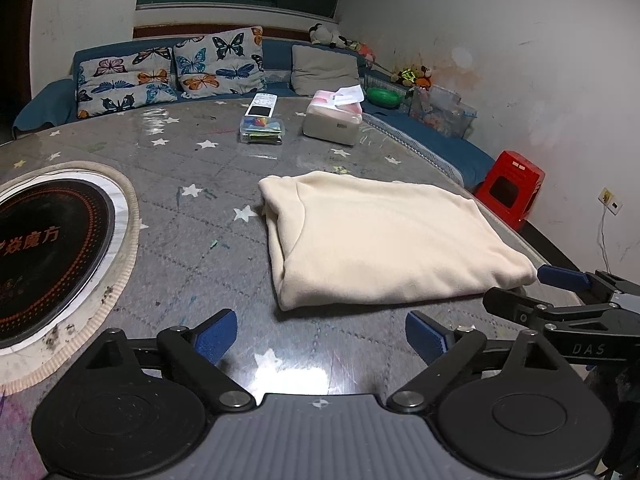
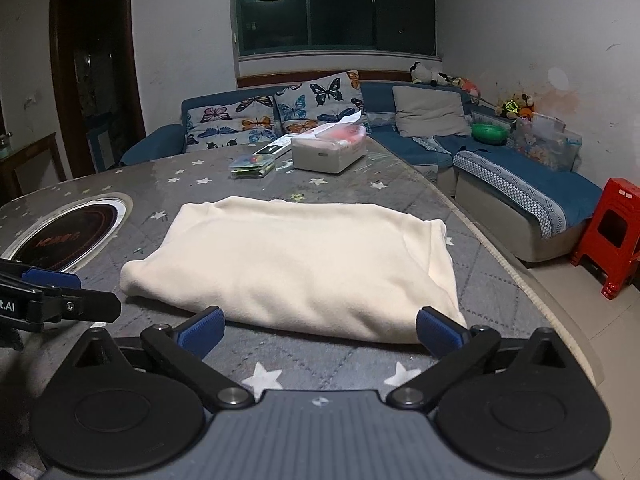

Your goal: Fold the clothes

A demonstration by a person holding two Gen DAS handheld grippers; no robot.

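Note:
A cream garment lies folded into a flat rectangle on the grey star-patterned table; it also shows in the right wrist view. My left gripper is open and empty, just short of the garment's near edge and to its left. My right gripper is open and empty, its jaws wide at the garment's near edge. The right gripper shows at the right of the left wrist view, beside the garment's near right corner. The left gripper shows at the left of the right wrist view.
A round black induction hob is set into the table at left. A tissue box, a remote and a small clear box stand at the far side. A blue sofa and a red stool are past the table's right edge.

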